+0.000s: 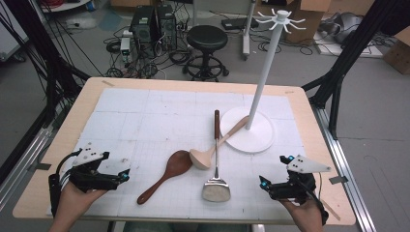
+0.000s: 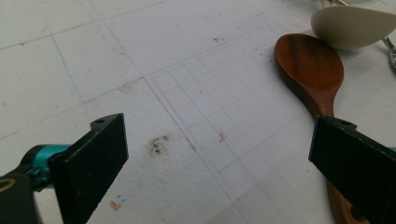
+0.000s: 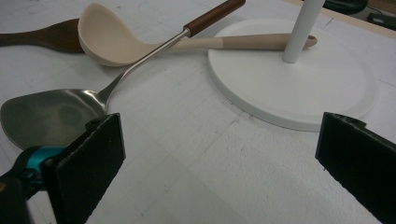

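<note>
Both claws gape empty, left claw (image 1: 126, 175) near the wooden spoon (image 1: 167, 173).

A wooden table (image 1: 58, 159) is covered by a white gridded mat (image 1: 145, 121), on which a dark wooden spoon (image 1: 167, 175), a cream ladle (image 1: 212, 150), a steel spatula (image 1: 216, 181) lying across the ladle's handle, and the round base of a white hanging stand (image 1: 254, 135) are laid.
</note>
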`<state>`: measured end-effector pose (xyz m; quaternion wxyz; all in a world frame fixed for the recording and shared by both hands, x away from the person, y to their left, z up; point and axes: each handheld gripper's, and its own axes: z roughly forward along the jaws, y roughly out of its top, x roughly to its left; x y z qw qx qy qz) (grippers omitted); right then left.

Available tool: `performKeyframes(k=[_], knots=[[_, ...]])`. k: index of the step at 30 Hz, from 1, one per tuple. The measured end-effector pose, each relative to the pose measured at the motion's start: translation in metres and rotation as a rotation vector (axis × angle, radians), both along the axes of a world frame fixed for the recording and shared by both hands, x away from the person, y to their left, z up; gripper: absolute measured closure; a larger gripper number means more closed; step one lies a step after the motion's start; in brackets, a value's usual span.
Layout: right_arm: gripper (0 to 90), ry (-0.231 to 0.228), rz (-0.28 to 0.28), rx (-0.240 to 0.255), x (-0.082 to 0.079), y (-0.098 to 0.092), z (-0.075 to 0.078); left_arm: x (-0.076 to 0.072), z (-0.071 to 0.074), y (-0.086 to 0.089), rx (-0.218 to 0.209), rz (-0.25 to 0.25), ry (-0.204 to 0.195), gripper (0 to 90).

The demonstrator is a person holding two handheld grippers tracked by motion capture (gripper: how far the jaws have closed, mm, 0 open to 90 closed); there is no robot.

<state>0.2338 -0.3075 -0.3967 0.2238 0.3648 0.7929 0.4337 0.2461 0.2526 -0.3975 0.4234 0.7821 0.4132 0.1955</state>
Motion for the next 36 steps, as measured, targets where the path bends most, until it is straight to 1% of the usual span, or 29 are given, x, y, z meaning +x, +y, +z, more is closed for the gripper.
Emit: performKeyframes(k=[3,9,14,19,23,28,29,30,31,33,35,36], knots=[[0.8,-0.005,0.004,0.000,0.001,0.000,-0.001,0.001,-0.002,0.000,-0.006,0.000,0.000,5.2],[0.8,-0.005,0.007,0.007,0.003,0.000,-0.002,0.002,-0.002,0.000,-0.001,0.000,-0.003,5.2],[0.8,-0.005,0.012,0.010,0.004,0.001,-0.002,0.001,-0.002,-0.001,-0.006,0.003,-0.001,5.2],[0.8,-0.008,0.017,0.026,0.005,0.004,-0.002,0.002,-0.002,-0.002,-0.001,-0.006,0.000,5.2],[0.8,-0.001,0.023,0.030,0.006,0.007,-0.001,0.003,-0.003,-0.004,-0.002,-0.009,0.001,5.2],[0.9,0.034,0.024,0.049,0.012,0.013,0.002,0.004,-0.003,-0.006,-0.004,-0.013,0.002,5.2],[0.9,0.046,0.022,0.060,0.013,0.014,0.003,0.005,-0.003,-0.006,-0.005,-0.015,0.002,5.2],[0.9,0.046,0.022,0.060,0.013,0.014,0.003,0.005,-0.003,-0.006,-0.005,-0.015,0.002,5.2],[0.9,0.050,0.029,0.076,0.017,0.017,0.004,0.005,-0.003,-0.007,-0.006,-0.015,0.002,5.2],[0.9,0.052,0.030,0.082,0.019,0.019,0.005,0.005,-0.003,-0.007,-0.009,-0.016,0.001,5.2],[0.9,0.057,0.055,0.089,0.025,0.026,0.008,0.006,-0.002,-0.008,-0.013,-0.014,0.002,5.2],[0.9,0.062,0.064,0.083,0.027,0.030,0.010,0.006,-0.002,-0.008,-0.014,-0.016,-0.002,5.2]])
